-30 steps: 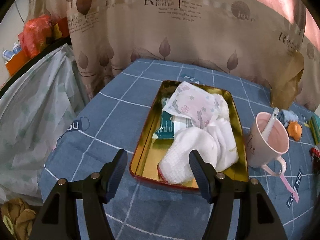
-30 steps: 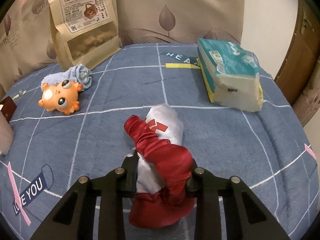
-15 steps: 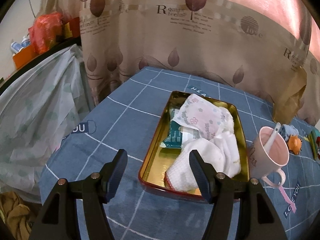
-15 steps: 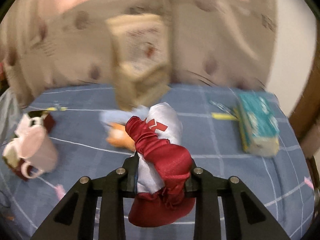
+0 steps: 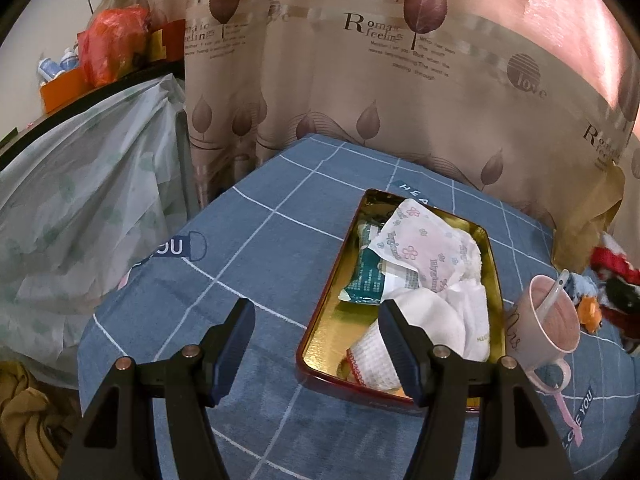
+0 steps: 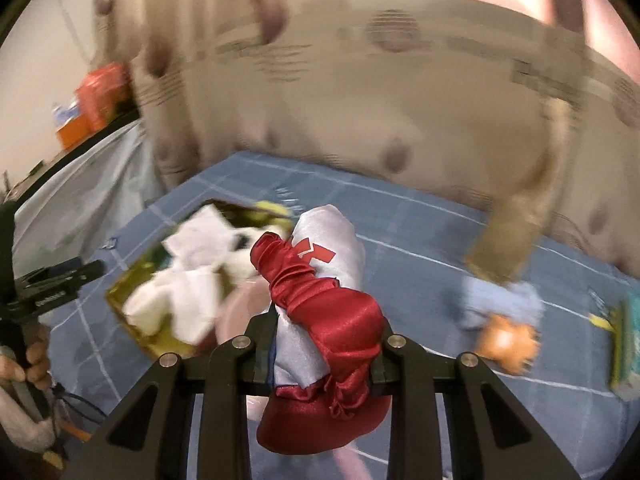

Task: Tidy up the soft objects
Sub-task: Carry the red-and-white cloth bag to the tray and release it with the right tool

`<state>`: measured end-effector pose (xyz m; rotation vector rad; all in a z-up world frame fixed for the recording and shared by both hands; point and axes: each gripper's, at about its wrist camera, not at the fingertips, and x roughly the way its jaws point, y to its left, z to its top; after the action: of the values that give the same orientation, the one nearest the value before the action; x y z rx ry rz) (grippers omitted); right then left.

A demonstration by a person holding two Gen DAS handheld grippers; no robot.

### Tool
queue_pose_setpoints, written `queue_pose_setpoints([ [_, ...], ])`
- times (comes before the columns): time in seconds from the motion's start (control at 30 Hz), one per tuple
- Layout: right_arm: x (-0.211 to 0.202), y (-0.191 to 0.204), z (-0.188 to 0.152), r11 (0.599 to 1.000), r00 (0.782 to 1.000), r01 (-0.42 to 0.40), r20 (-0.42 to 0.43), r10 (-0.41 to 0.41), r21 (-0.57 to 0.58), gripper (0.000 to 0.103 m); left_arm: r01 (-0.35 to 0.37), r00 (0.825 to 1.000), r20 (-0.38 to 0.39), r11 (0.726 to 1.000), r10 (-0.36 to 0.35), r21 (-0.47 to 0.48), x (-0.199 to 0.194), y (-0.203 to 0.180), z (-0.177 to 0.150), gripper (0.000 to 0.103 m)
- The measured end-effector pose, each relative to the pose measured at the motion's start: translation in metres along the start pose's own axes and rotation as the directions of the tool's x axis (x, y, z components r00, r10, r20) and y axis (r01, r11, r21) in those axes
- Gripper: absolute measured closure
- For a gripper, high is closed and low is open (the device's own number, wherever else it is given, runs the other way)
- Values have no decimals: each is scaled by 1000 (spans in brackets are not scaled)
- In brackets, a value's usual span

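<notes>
My right gripper [image 6: 324, 344] is shut on a red and silver satin pouch [image 6: 320, 292], carried in the air above the pink mug. The same pouch [image 5: 612, 268] shows at the right edge of the left wrist view. A gold tray with a red rim [image 5: 320, 336] lies on the blue checked cloth and holds a white towel [image 5: 436, 320], a flower-print pack [image 5: 420, 240] and a teal packet [image 5: 364, 280]. The tray [image 6: 120, 300] appears blurred at the left in the right wrist view. My left gripper [image 5: 316, 344] is open, hovering before the tray's near left corner, holding nothing.
A pink mug with a spoon [image 5: 548, 328] stands right of the tray. An orange toy [image 6: 508, 340] and a blue cloth [image 6: 500, 300] lie further right, with a tissue pack [image 6: 628, 344] at the edge. A brown paper bag [image 5: 588, 216] leans against the curtain. A plastic-covered heap [image 5: 80, 200] lies to the left.
My right gripper has swung left and up with the pouch, from near the tissue pack to above the mug by the tray. The left gripper drew back slightly.
</notes>
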<state>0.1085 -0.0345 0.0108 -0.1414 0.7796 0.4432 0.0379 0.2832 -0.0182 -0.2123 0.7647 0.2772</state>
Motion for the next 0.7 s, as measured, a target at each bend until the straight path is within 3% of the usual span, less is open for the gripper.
queue_pose_setpoints([
  [0.23,51,69,22,994,995,-89,-58,86,-62,76,-38,999,0,999,38,-16,3,9,1,37],
  [0.43,89,110,35,987,989,-114,-105,102,-115,76,-54,998,-21,996,52,-66,8,20,2,37],
  [0.7,137,137,31,985,975,-147,-179,129,-93,76,-58,998,-25,995,56,-85,9,24,3,37],
])
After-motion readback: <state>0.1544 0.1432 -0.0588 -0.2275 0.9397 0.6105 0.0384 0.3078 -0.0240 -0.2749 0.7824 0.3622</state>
